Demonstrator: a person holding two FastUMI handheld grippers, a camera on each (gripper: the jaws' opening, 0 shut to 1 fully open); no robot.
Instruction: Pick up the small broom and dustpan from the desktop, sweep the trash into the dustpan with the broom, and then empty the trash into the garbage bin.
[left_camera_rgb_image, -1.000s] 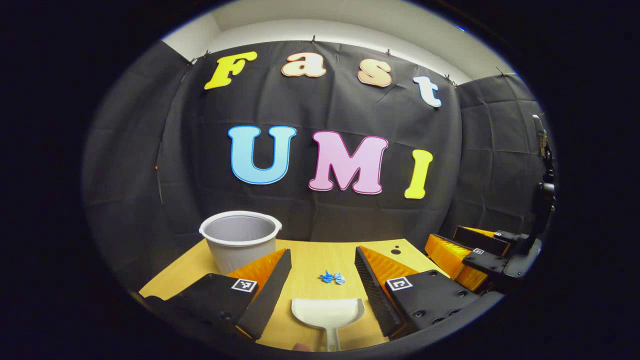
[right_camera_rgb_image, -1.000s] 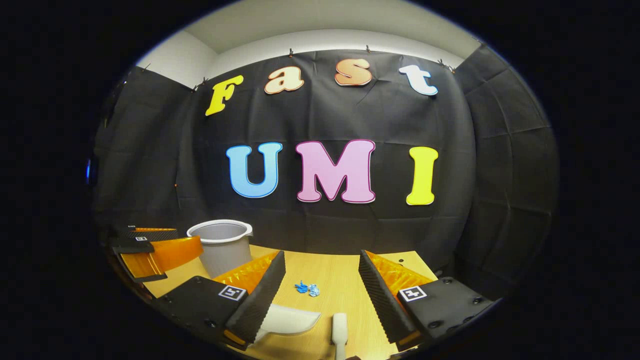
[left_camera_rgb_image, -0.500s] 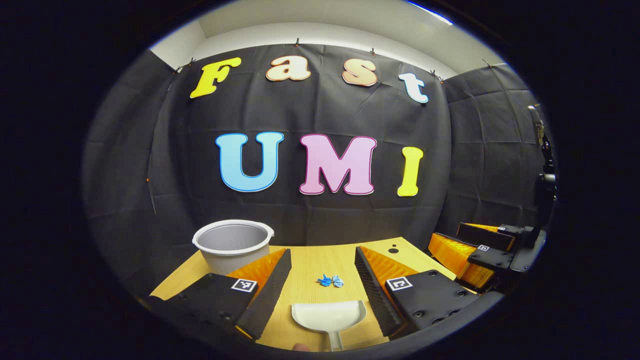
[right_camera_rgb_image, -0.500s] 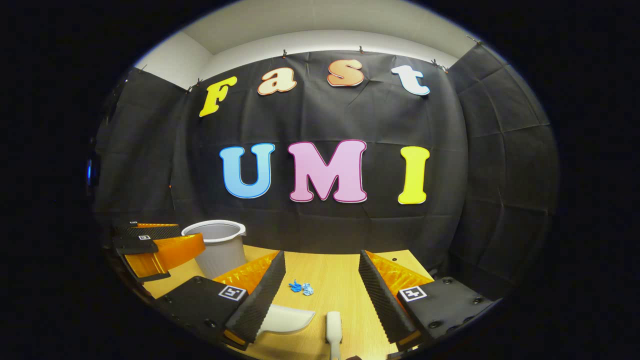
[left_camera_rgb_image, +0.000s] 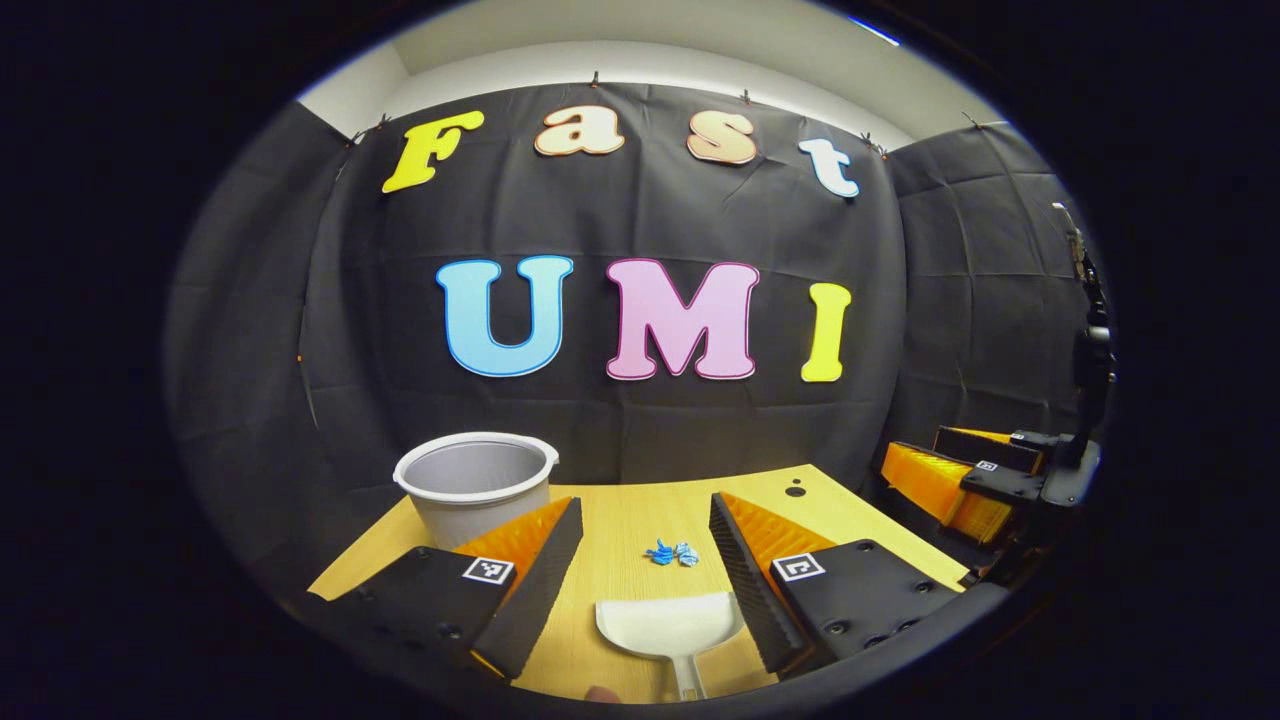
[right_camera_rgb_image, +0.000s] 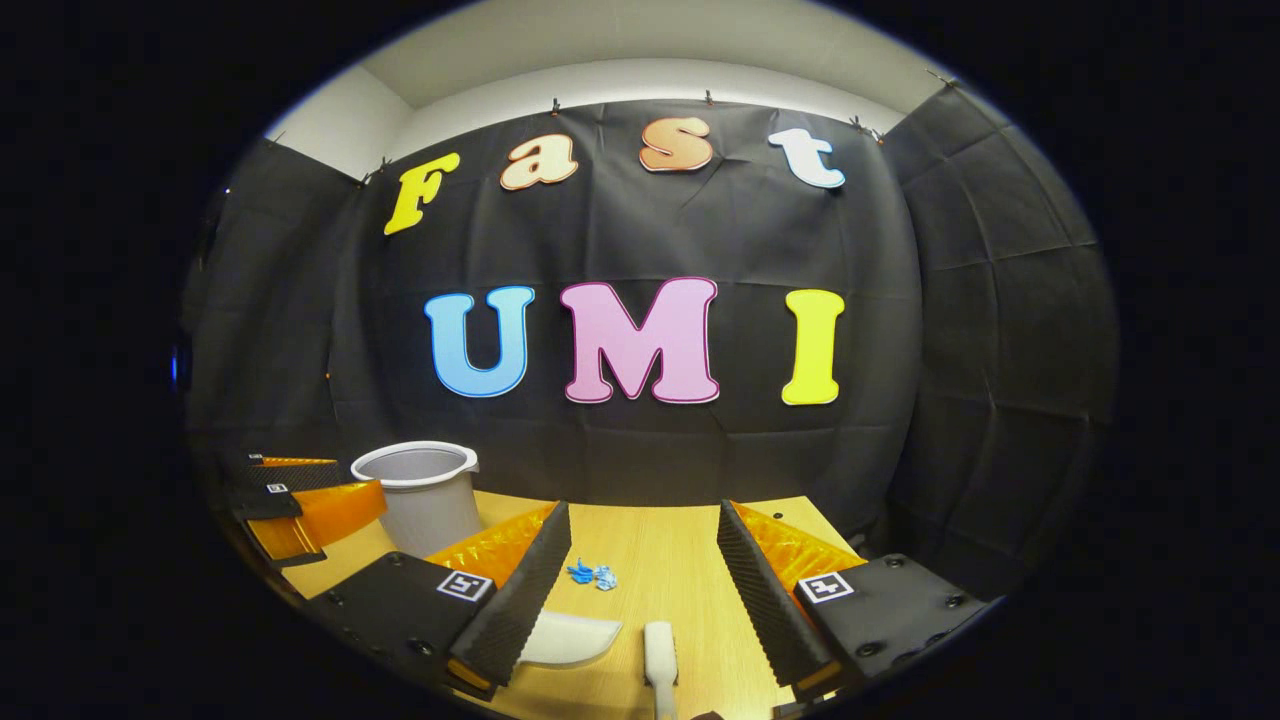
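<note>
Two hand-held claws hover low over a light wooden counter (left_camera_rgb_image: 620, 520) in a booth walled with black cloth.

In the left gripper view, the left claw (left_camera_rgb_image: 640, 545) has its two fingers spread wide apart, holding nothing. Between them, close to the camera, a white dustpan (left_camera_rgb_image: 668, 626) lies flat on the counter, its scoop facing away and its handle pointing back toward the claw. Just beyond the dustpan's far edge, still between the fingers, sits the trash (left_camera_rgb_image: 672, 552): two small crumpled blue scraps, touching each other. Ahead and to the left of the left finger stands a white garbage bin (left_camera_rgb_image: 476, 487), upright, near the cloth wall. Far off to the right, at the counter's edge, the right claw appears side-on.

In the right gripper view, the right claw (right_camera_rgb_image: 642, 560) is also spread wide with nothing between its pads. Between its fingers, near the camera, the rounded white end of the small broom's handle (right_camera_rgb_image: 659, 645) lies on the counter; the rest of the broom is cut off at the bottom. The dustpan (right_camera_rgb_image: 566, 640) pokes out from behind the left finger. The trash (right_camera_rgb_image: 592, 574) lies ahead, closer to the left finger. The garbage bin (right_camera_rgb_image: 418, 494) stands farther ahead to the left, with the left claw (right_camera_rgb_image: 300, 497) beside it.
</note>
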